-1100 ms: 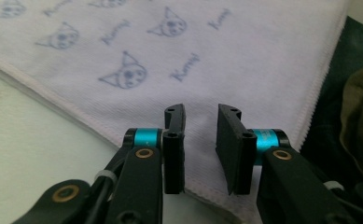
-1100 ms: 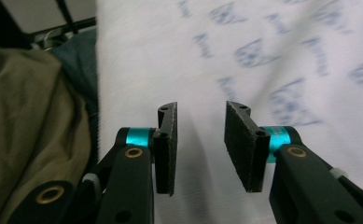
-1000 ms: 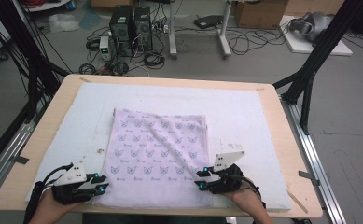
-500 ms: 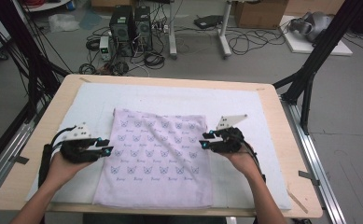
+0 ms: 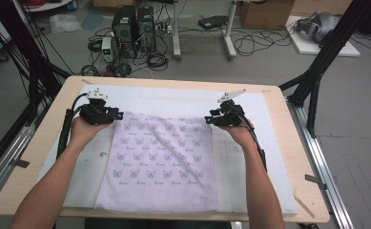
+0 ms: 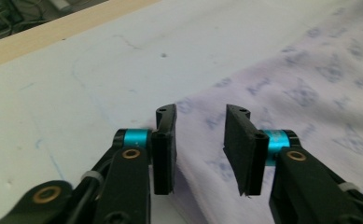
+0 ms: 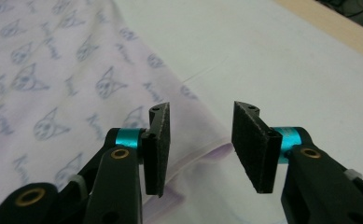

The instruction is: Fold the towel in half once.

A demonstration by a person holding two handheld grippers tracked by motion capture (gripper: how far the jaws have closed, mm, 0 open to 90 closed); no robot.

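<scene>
The pale printed cloth [image 5: 159,160], spread flat on the padded tabletop [image 5: 269,124], is judged light, limp and probably slippery, best taken at its far corners, where the left tool [image 5: 118,115] and right tool [image 5: 207,119] are held spread, their jaws lately widened, nothing pinched

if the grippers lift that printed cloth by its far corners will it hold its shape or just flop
The printed cloth looks thin and soft, lying flat with a faint ripple at its edge, so it would probably drape and sag between the left gripper and right gripper. It seems light. Pushed, it would likely bunch on the white mat rather than slide whole.
</scene>
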